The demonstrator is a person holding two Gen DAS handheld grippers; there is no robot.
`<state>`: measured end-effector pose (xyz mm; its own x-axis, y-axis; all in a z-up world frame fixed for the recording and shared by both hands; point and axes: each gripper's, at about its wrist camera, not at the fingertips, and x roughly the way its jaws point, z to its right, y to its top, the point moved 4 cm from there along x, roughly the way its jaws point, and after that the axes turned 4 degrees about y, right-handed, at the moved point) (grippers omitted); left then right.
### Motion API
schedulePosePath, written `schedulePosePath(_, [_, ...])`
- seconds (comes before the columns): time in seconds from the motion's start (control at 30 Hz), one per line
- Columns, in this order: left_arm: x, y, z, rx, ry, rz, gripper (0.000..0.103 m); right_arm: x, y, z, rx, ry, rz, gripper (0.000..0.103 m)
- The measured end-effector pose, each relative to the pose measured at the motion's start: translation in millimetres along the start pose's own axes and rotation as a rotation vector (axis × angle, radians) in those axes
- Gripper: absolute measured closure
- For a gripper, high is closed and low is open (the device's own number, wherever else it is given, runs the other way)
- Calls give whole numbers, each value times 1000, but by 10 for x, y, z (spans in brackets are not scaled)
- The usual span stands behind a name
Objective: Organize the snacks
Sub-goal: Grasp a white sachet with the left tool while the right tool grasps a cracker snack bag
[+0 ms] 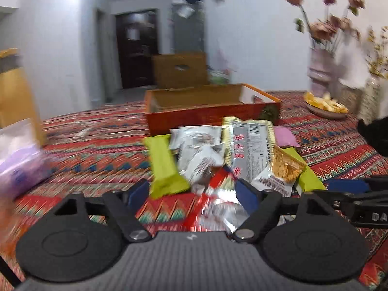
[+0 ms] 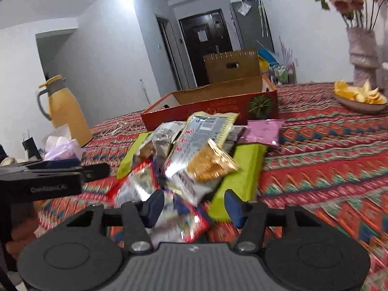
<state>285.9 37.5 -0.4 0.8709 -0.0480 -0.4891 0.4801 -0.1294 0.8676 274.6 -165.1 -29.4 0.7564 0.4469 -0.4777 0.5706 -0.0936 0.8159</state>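
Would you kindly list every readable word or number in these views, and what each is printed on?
"GenRobot.AI": left gripper's body, slightly blurred.
"DA", cut off: right gripper's body.
Red digits, apparently "8": silver packet.
Barcode and small print on that packet, and gold characters on the orange box: unreadable.

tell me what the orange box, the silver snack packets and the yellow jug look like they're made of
Orange box: looks like cardboard, with a printed orange outside and a raw brown matte inside.
Silver snack packets: probably metallised plastic film, crinkled and catching the light.
Yellow jug: smooth matte body with a grey handle, plastic or coated metal; the look leaves it open.
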Motion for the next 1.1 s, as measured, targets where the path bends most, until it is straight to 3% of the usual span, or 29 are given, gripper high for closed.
schedulePosePath(0.17, [603,65,-125,118,-67,-54,34,433,158,26,28,-48,-21,46])
schedulePosePath(0.23, [727,69,-154,128,-144,-56,36,523,216,37,36,-50,-7,36])
schedulePosePath(0.3, [837,68,-153,130,-239,-50,41,614,263,62,53,-20,-11,37])
schedulePosePath(0.4, [979,82,-125,111,-309,-57,60,722,288,32,20,-46,-16,38])
schedulePosePath(0.53, [1116,70,-117,49,-346,-104,63,791,243,-109,-64,-76,-29,38])
schedulePosePath(0.67, [1070,46,-183,26,-298,-131,70,655,123,-221,-133,-114,-18,37])
schedulePosePath(0.83, [624,158,-325,-22,-219,-58,70,574,103,-114,-43,-82,-29,38])
schedulePosePath(1.0, [269,74,-411,-62,-116,-52,70,745,110,-185,-13,-26,-61,37])
schedulePosePath(1.1, [115,-8,-418,-81,-79,-63,70,779,96,-244,-68,-56,-55,56])
